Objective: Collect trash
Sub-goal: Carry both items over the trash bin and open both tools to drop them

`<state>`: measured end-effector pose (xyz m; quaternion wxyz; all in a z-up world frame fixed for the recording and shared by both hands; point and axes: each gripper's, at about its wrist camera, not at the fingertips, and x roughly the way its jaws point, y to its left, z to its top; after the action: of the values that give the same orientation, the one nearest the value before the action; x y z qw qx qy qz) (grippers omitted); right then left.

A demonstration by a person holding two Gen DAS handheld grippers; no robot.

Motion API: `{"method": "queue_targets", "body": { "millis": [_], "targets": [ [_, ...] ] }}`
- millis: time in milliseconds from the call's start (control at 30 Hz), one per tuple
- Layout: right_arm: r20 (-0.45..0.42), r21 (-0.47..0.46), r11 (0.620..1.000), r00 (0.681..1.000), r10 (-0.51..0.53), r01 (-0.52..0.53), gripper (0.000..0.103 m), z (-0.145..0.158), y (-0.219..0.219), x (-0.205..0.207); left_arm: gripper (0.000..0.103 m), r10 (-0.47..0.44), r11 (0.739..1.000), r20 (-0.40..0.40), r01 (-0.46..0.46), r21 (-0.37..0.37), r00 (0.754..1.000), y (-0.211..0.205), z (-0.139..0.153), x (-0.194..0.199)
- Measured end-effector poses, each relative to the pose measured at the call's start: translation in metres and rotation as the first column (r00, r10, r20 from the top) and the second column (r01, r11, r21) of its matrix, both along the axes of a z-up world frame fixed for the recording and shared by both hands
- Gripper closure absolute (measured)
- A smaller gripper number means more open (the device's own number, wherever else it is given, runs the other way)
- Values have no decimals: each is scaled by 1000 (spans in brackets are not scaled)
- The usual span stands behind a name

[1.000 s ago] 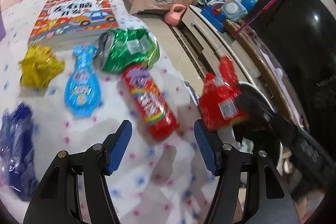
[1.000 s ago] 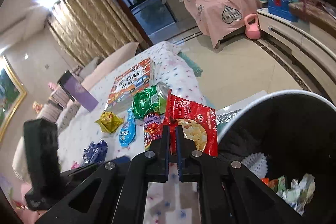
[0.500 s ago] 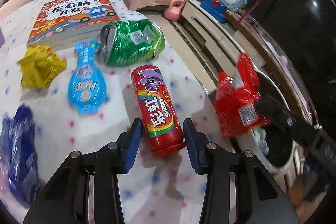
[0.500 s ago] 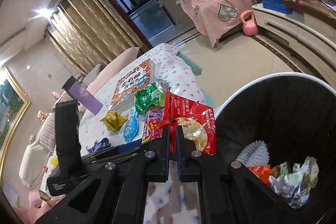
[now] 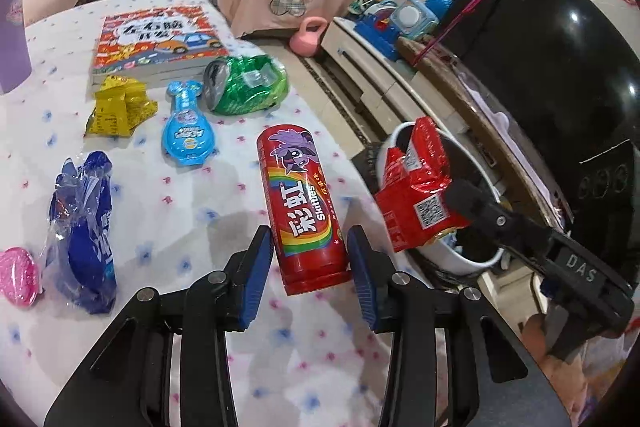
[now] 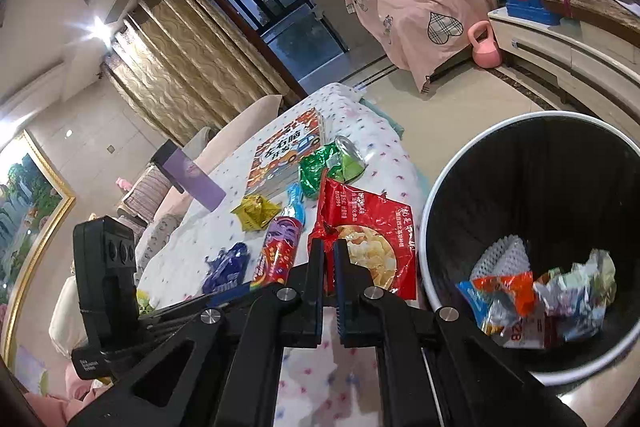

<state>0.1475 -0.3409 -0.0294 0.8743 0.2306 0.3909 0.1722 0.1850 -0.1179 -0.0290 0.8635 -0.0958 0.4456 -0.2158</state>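
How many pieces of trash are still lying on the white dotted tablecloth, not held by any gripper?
4: crushed green can beside the book, yellow foil wrapper, blue spoon-shaped package, blue plastic wrapper nearest. More may be hidden.

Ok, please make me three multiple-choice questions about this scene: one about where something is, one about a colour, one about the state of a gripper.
1. Where does the book lie?
A. On the dotted tablecloth, behind the crushed can
B. Inside the trash bin
C. On the floor

2. What colour is the crushed can?
A. Blue
B. Green
C. Yellow

3. What does the right gripper do?
A. It stands open and empty
B. It is shut on the red snack bag
C. It is shut on the candy tube

Answers:
1 A: the book rests on the tablecloth, just behind the can.
2 B: its crumpled body is shiny green.
3 B: its jaws pinch the red snack bag's edge beside the trash bin; the candy tube sits between the left gripper's pads.
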Motion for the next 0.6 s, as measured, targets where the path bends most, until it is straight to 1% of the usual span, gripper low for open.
{"method": "queue_targets", "body": {
  "millis": [167, 367, 600],
  "targets": [
    [16, -1, 999, 999, -32, 32, 99, 9, -10, -18, 66, -48, 999, 30, 48, -7, 998, -17, 14, -11],
    [49, -21, 996, 995, -82, 83, 99, 25, -28, -36, 66, -114, 993, 71, 115, -8, 991, -43, 32, -22],
    [64, -45, 988, 987, -144, 147, 99, 31, -55, -49, 66, -162, 987, 84, 162, 0, 983, -74, 40, -26]
  ]
}}
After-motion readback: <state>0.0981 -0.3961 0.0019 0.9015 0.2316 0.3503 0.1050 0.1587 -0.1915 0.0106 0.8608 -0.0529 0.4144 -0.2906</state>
